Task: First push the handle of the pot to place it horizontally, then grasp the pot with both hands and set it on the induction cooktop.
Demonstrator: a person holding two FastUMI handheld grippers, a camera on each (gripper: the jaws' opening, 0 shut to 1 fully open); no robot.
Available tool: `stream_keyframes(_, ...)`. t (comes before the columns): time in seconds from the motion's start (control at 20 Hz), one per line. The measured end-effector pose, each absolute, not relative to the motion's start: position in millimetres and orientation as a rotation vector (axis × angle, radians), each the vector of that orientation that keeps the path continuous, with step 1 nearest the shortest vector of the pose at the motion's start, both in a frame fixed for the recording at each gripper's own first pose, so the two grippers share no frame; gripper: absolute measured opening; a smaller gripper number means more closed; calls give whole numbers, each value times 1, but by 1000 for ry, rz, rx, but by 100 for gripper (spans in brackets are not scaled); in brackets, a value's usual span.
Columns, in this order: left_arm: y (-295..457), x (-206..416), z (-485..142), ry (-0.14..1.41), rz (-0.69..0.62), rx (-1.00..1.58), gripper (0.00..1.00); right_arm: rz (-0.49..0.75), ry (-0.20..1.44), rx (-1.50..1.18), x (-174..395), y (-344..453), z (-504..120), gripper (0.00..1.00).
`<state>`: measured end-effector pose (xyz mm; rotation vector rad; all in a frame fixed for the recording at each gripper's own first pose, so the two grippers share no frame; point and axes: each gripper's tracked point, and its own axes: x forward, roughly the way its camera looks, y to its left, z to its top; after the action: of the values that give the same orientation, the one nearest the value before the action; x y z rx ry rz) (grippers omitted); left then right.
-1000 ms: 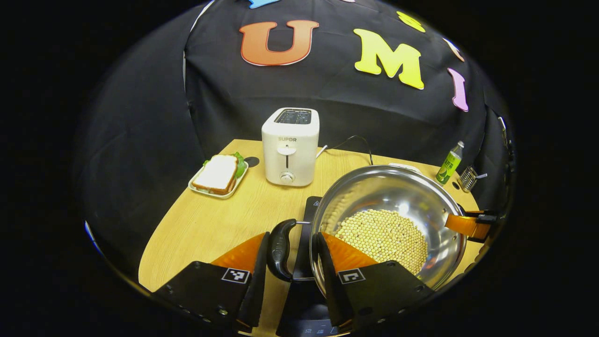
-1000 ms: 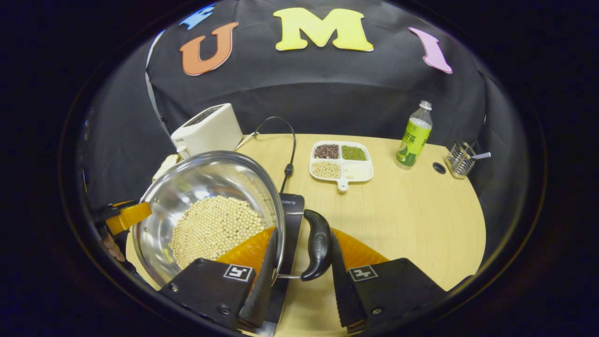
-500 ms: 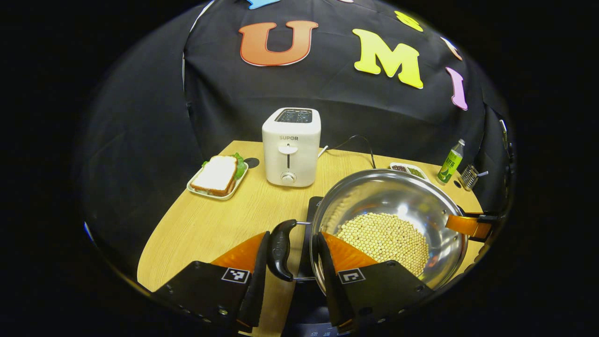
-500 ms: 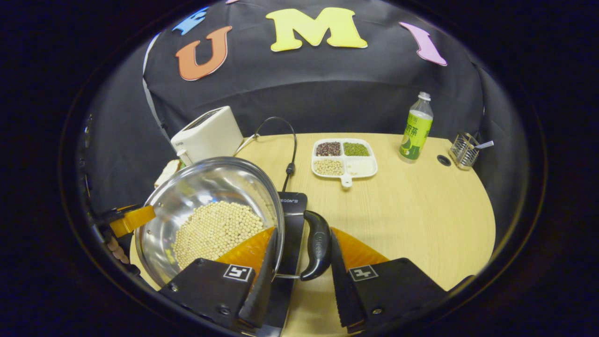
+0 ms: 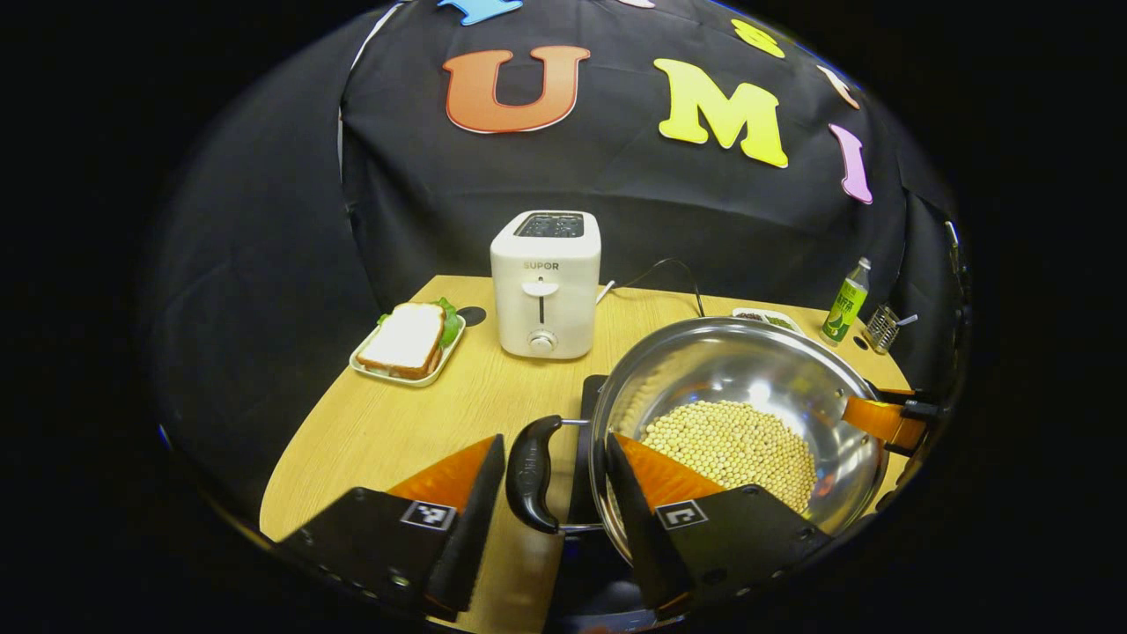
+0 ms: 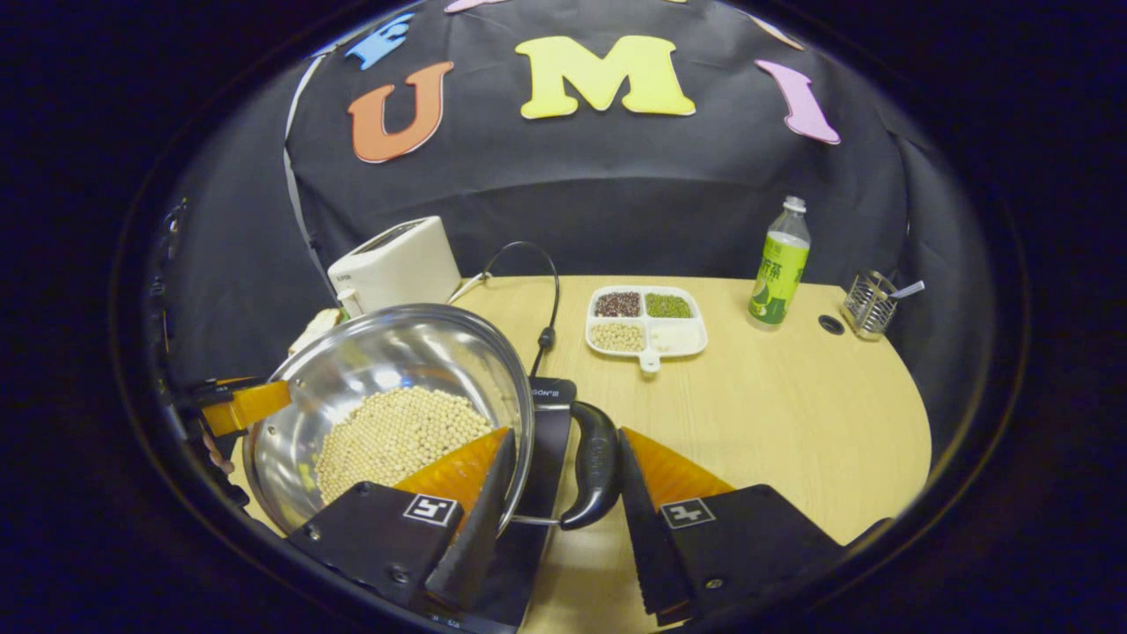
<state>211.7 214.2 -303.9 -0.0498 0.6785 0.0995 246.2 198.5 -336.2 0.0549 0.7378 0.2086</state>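
Observation:
A steel pot [image 5: 775, 370] holding pale beans [image 5: 731, 445] sits over the black induction cooktop [image 5: 588, 396] near the table's front. My left gripper [image 5: 555, 438] is open and straddles the pot's black left handle [image 5: 531, 475], one finger outside it and the other inside the rim, with slim gaps. My right gripper [image 6: 568, 431] is open in the same way around the right handle [image 6: 594, 475], above the cooktop [image 6: 550, 414]. In the left gripper view, one of the right gripper's fingers [image 5: 885, 420] shows at the pot's far rim.
A white toaster [image 5: 546, 286] and a plate with a sandwich [image 5: 407, 339] stand behind the pot on the left. A divided tray of grains [image 6: 645, 319], a green bottle [image 6: 778, 264] and a wire holder [image 6: 867, 304] stand at the back right. The cooktop's cable [image 6: 546, 291] runs rearward.
The pot has come down a little over the cooktop. The fingers of both grippers have spread slightly and no longer press on the handles and rim.

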Motion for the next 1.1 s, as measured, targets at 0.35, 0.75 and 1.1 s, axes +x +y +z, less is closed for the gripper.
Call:
stream_keyframes(0.35, 224, 208, -285, 614, 127, -44, 98, 238, 632, 119, 240, 189, -311, 80)
stream_keyframes(0.75, 210, 173, -227, 471, 149, -48, 98, 232, 523, 129, 209, 159, -270, 80)
stream_keyframes(1.1, 166, 120, -157, 304, 132, -54, 98, 183, 355, 102, 163, 113, -211, 100)
